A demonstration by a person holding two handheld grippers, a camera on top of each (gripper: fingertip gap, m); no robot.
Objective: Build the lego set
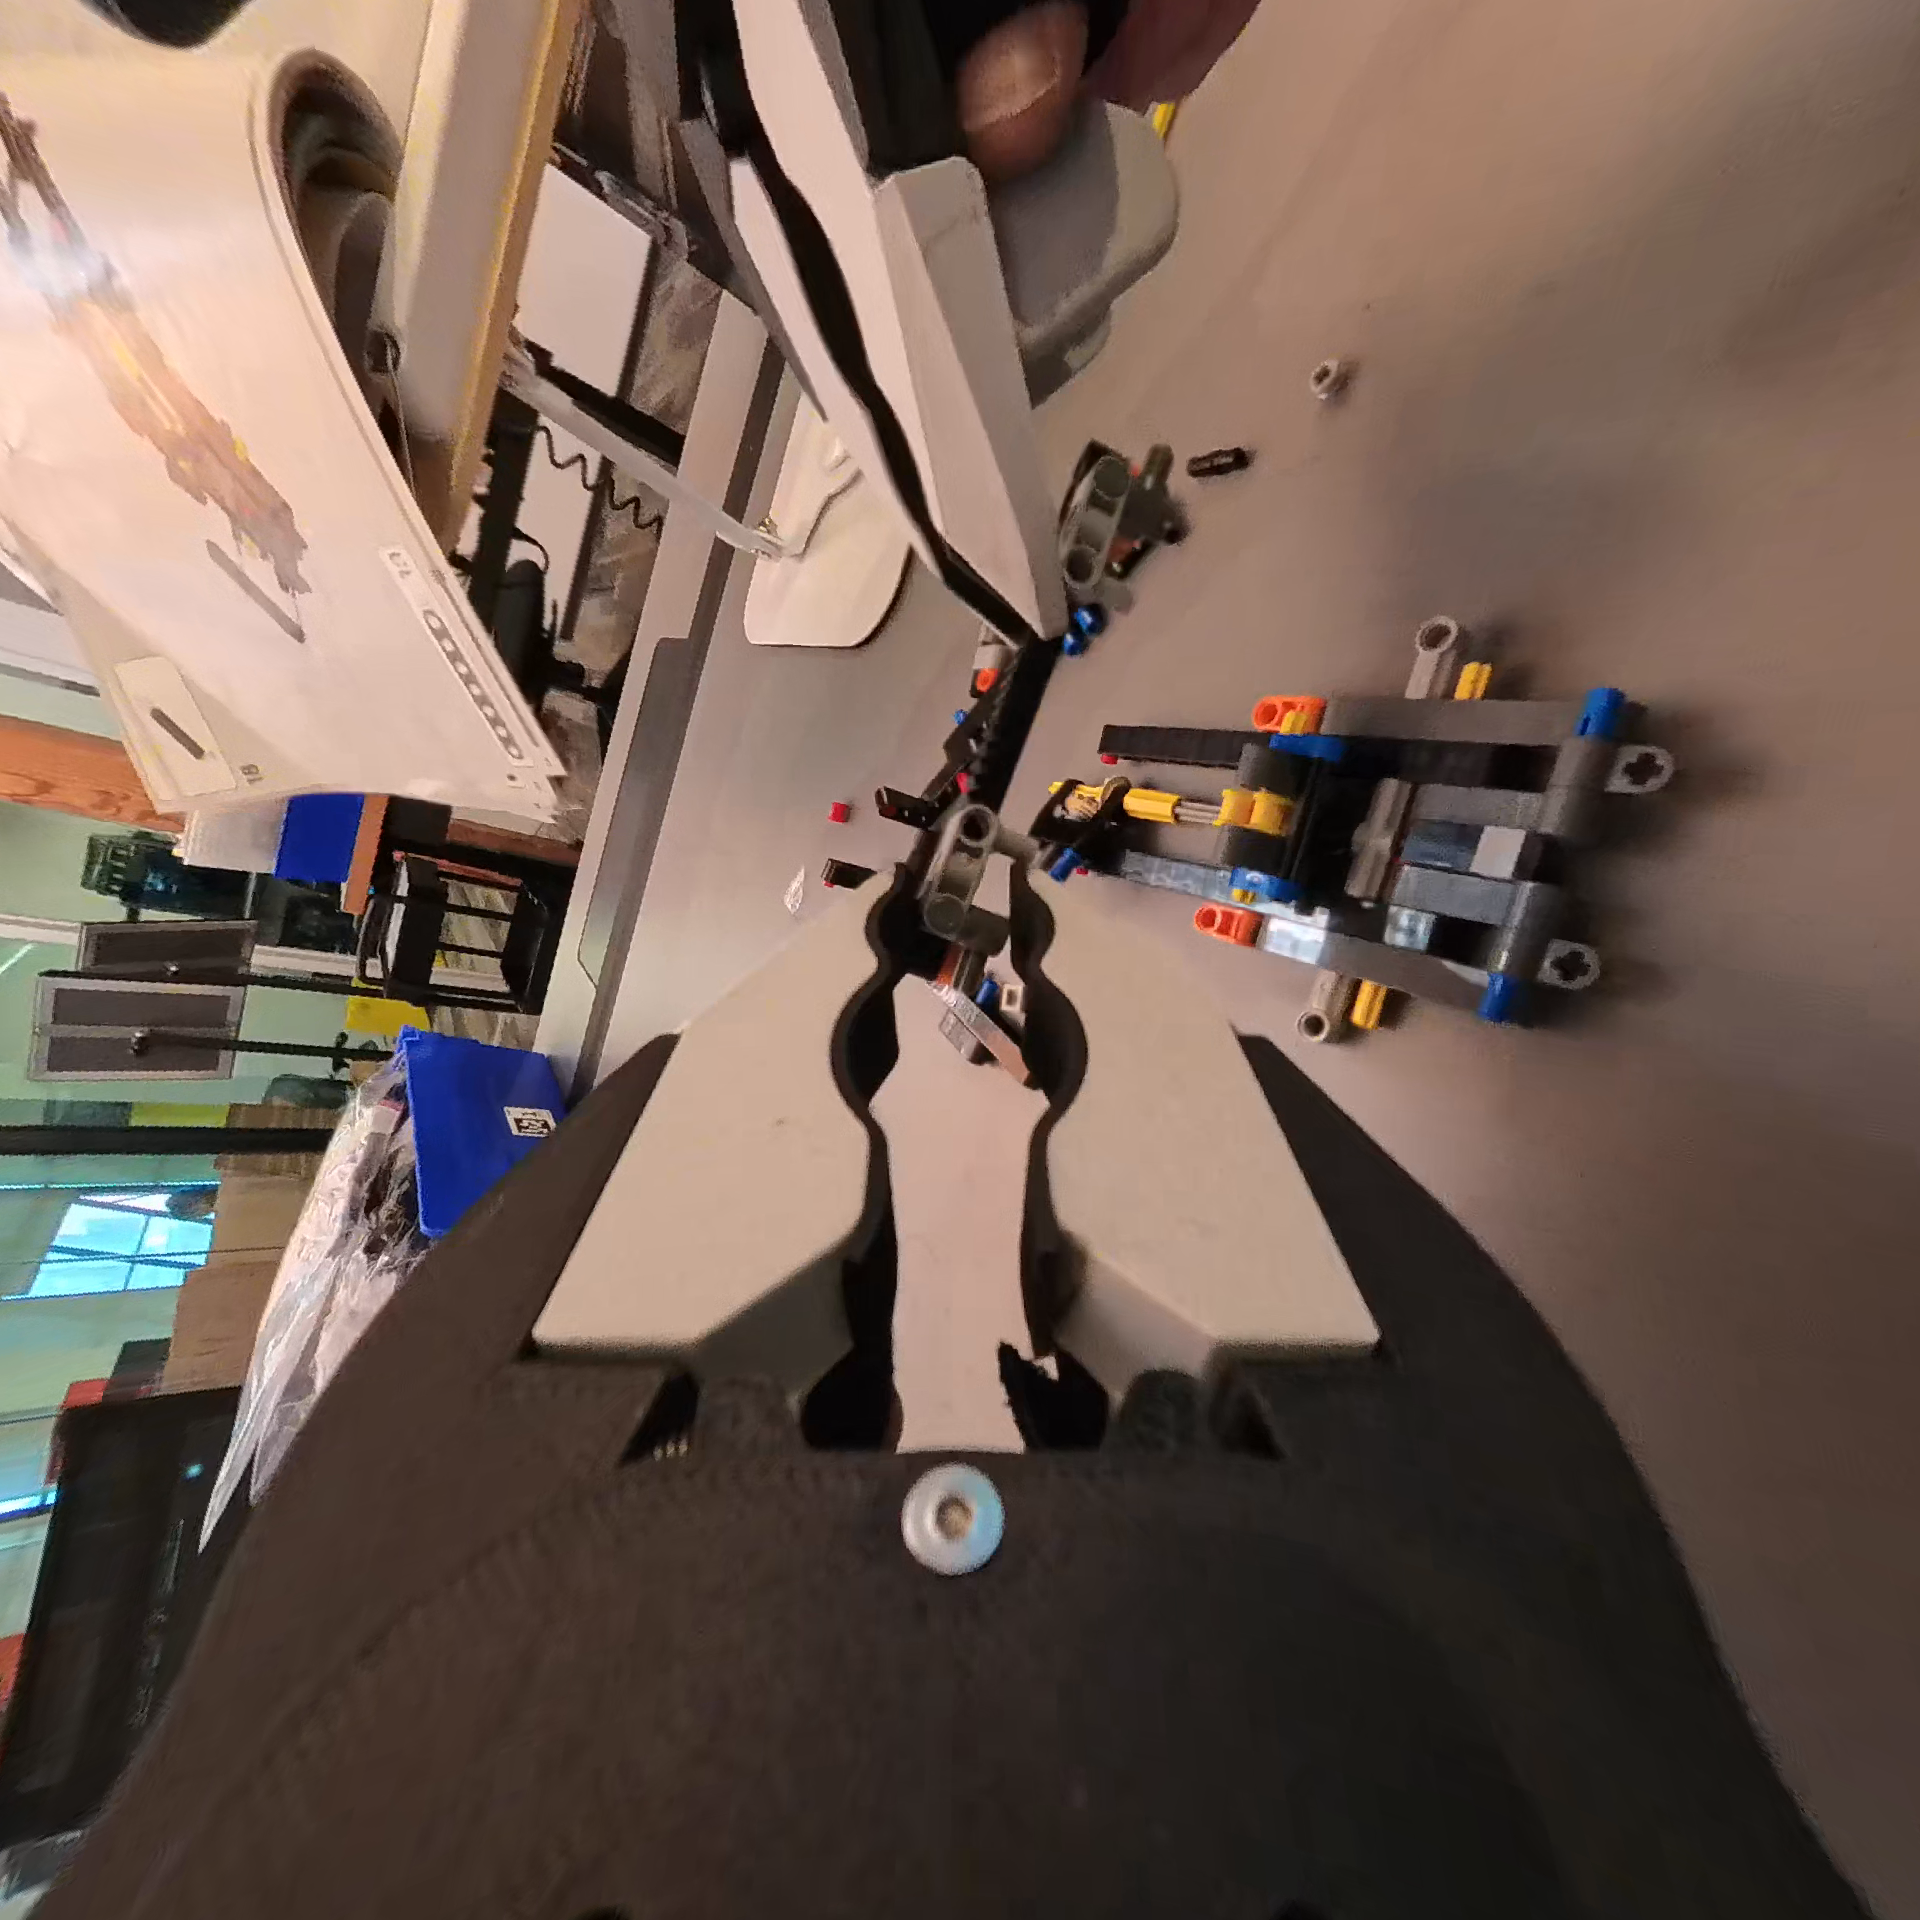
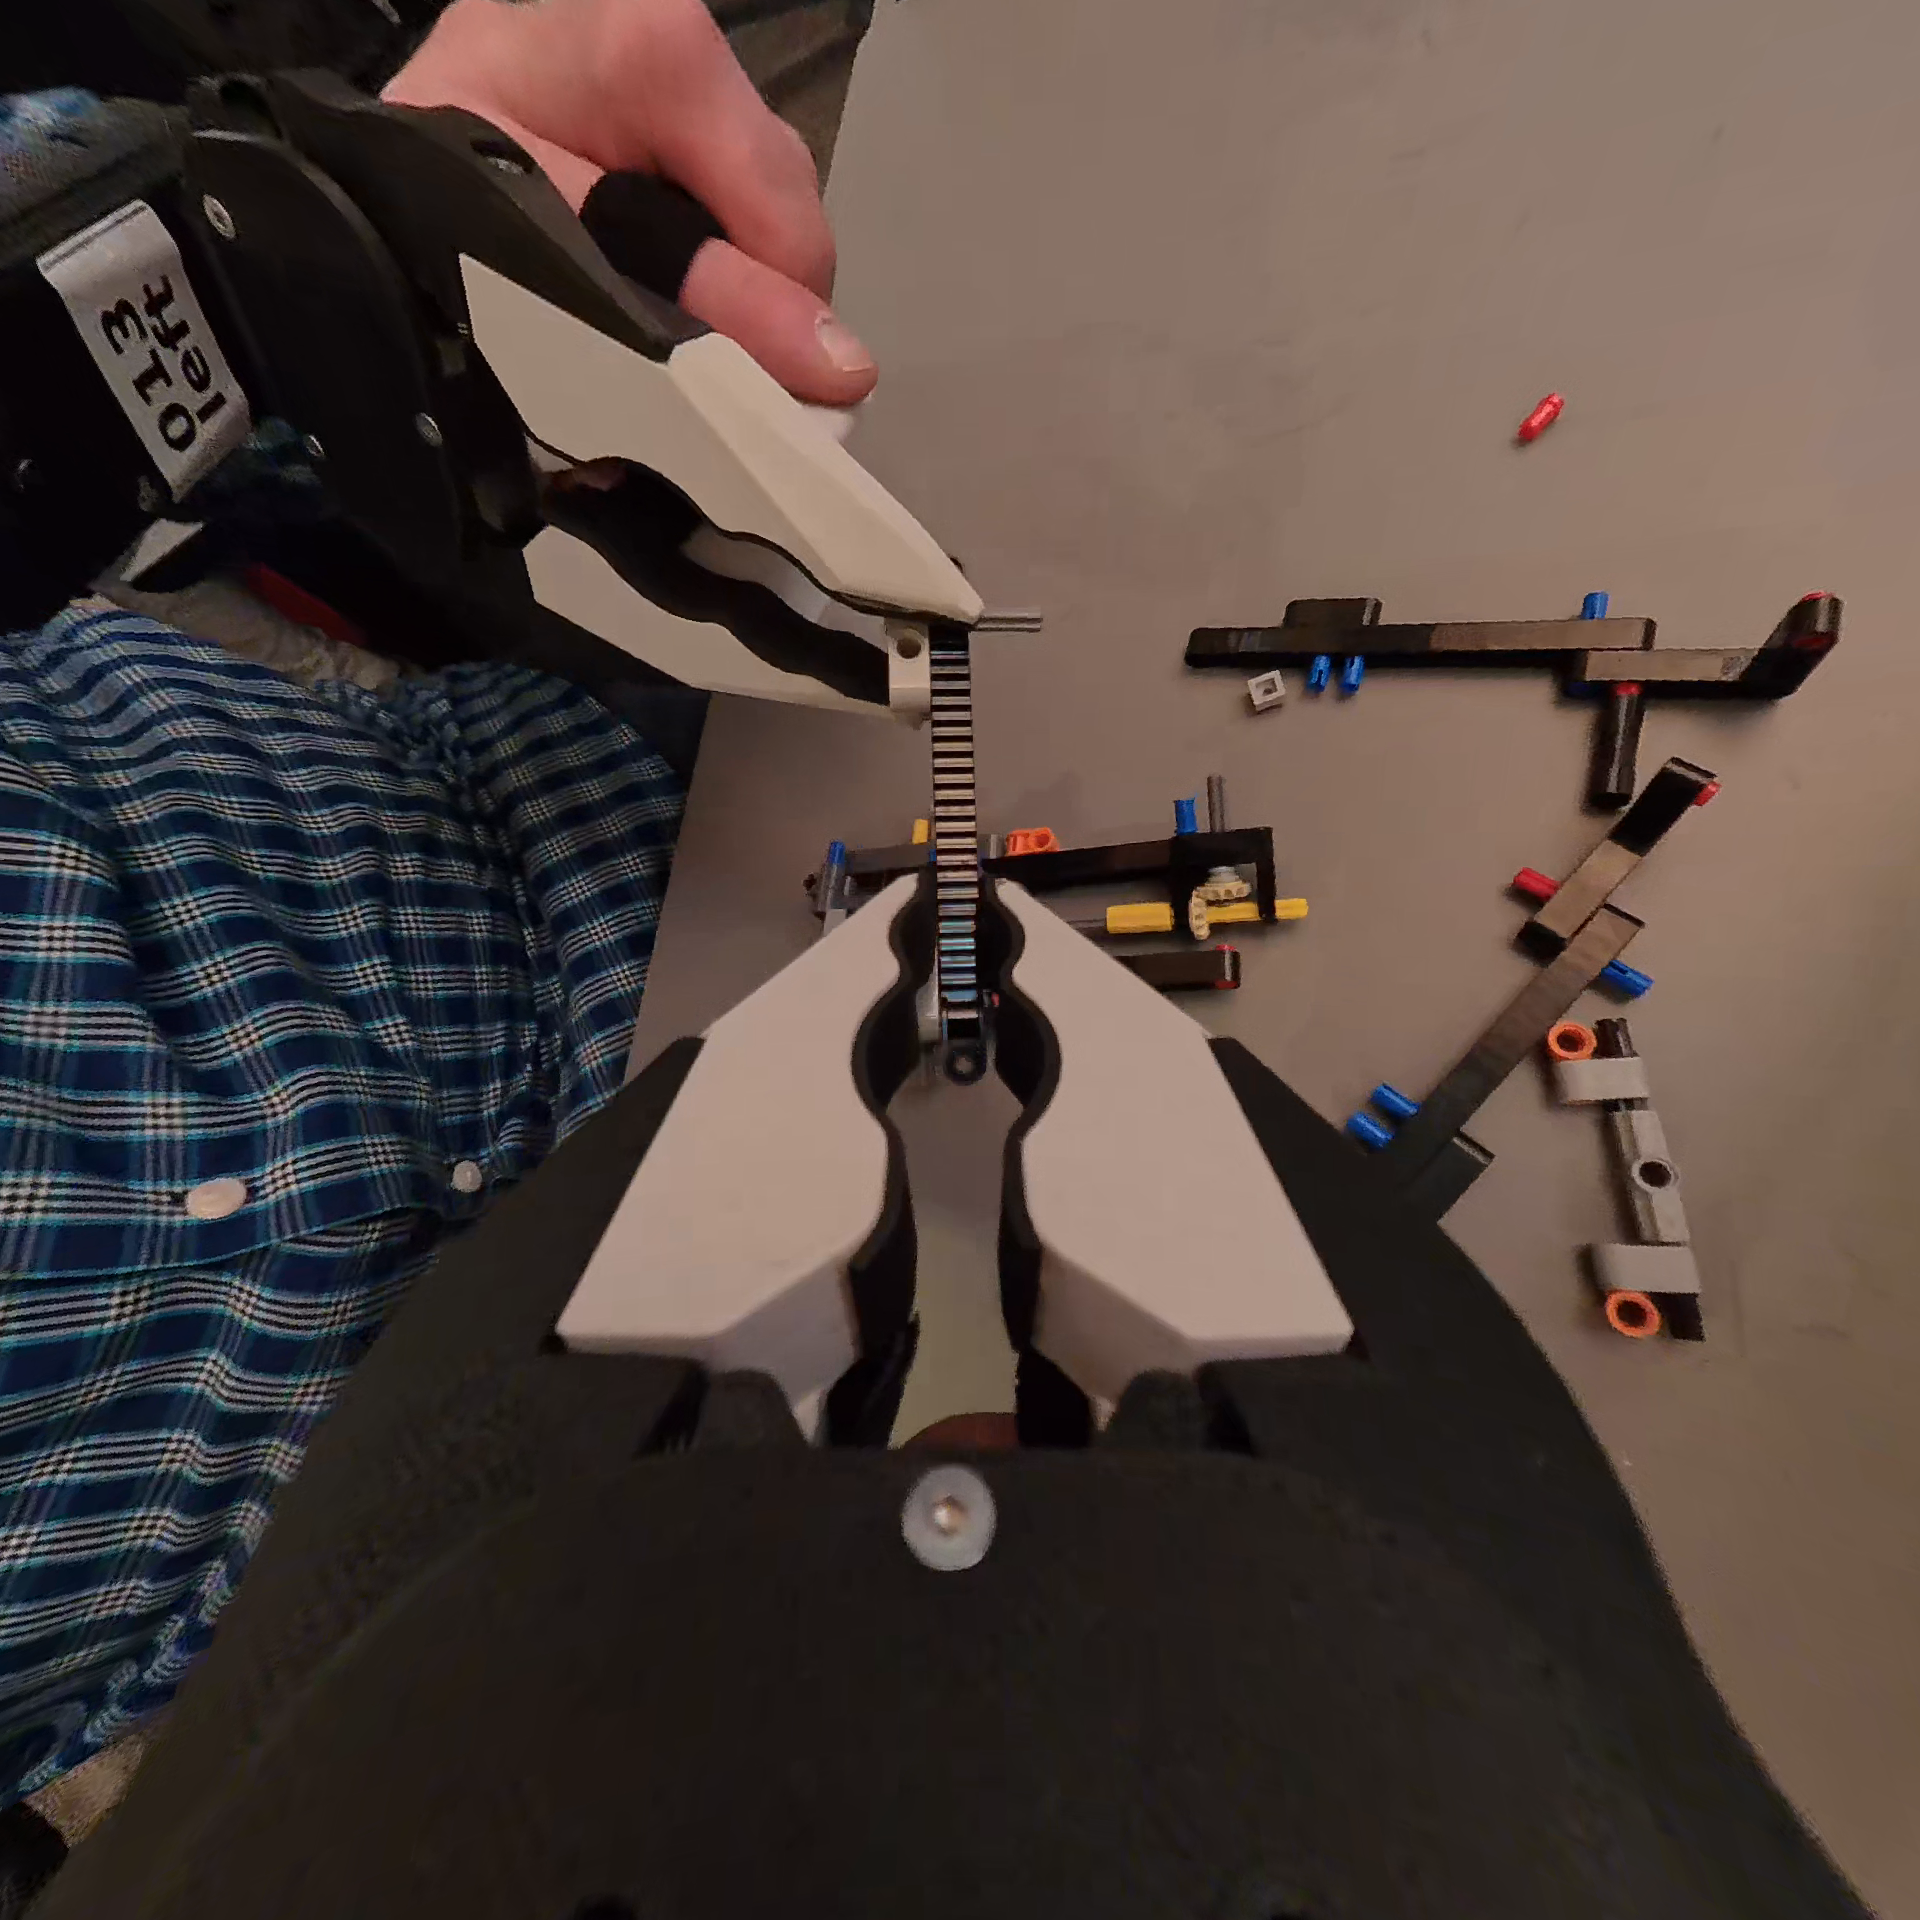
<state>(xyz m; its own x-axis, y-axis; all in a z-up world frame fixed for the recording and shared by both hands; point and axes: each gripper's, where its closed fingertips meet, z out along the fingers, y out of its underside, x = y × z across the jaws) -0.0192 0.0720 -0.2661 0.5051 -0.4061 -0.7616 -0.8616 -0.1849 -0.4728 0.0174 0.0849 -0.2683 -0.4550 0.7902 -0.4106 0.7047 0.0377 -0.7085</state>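
above the grey counter (image 2: 1351, 312) we hold a black toothed rack (image 2: 953, 790) between both grippers. right gripper (image 2: 954, 935): jaws pinching the near end of the rack, which carries a small grey piece and a round eye at its tip. left gripper (image 2: 935, 644): jaws pinching the far end of the rack, together with a light grey piece and a short grey axle that sticks out sideways. a hand (image 2: 665, 156) grips the left tool; a blue plaid shirt (image 2: 260, 935) fills the left of the right wrist view.

from the left wrist view, the left gripper (image 1: 961, 894) pinches a grey beam with round holes (image 1: 961, 868), and the rack (image 1: 1003, 717) runs away to the right gripper (image 1: 1039, 613).

on the counter (image 1: 1558, 312) lies the main assembly (image 1: 1403, 842): grey and black beams with blue, orange and yellow connectors. well apart from it we note a small black pin (image 1: 1218, 460) and a grey bush (image 1: 1328, 376). an open instruction booklet (image 1: 208, 416) stands at upper left.

the right wrist view also shows long black beam assemblies (image 2: 1507, 644), a grey and orange sub-assembly (image 2: 1631, 1184) and a lone red pin (image 2: 1540, 416).
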